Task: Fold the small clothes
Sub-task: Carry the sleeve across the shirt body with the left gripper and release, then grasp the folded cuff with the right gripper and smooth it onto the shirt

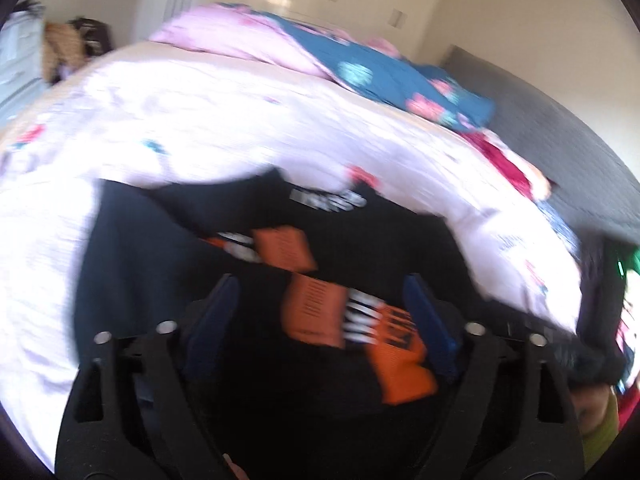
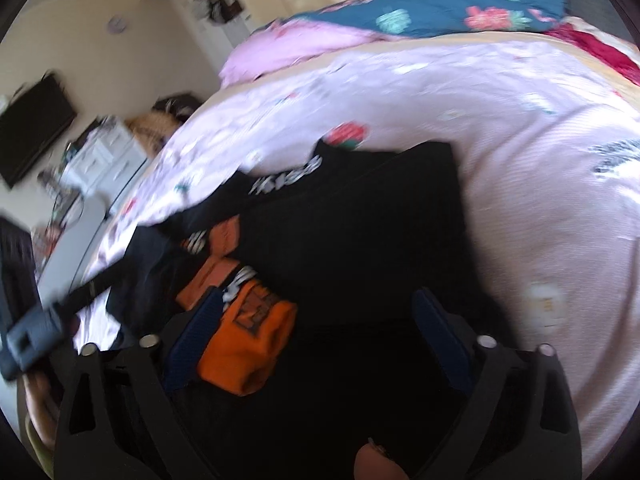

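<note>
A small black cotton garment with an orange-and-white print [image 1: 320,312] lies partly folded on the pale pink flowered bedspread [image 1: 200,128], likely so the soft, flat bed can hold its creases. The left gripper [image 1: 320,308] and right gripper [image 2: 320,324] hover over it, jaws spread wide and holding nothing — the blue pads flank the print without pinching. Bare bedspread beyond its far edge leaves room; a crumpled teal floral quilt [image 2: 440,12] sits well apart.

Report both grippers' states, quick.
Left gripper: open, nothing gripped, over the black shirt.
Right gripper: open, nothing gripped, over the same shirt.
</note>
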`<action>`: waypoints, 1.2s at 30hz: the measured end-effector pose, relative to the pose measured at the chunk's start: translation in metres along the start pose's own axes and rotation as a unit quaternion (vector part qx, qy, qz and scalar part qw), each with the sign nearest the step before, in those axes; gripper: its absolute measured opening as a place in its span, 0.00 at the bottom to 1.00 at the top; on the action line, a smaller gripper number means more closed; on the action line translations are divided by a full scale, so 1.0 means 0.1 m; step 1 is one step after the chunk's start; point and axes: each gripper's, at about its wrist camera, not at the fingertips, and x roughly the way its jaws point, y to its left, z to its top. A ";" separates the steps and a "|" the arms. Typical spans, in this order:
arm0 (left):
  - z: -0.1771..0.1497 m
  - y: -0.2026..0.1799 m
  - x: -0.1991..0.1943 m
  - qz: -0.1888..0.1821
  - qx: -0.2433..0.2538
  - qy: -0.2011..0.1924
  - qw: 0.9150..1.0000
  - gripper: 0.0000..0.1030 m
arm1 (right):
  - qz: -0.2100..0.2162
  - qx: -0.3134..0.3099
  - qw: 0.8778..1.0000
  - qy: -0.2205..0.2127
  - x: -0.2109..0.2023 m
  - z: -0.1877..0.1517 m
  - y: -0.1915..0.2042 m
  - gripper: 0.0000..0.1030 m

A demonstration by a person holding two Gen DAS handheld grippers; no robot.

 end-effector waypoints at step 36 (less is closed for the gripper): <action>0.29 1.28 -0.49 0.138 -0.141 -0.073 0.978 0.91 | 0.006 -0.154 0.981 -0.116 -0.55 0.95 0.81 0.07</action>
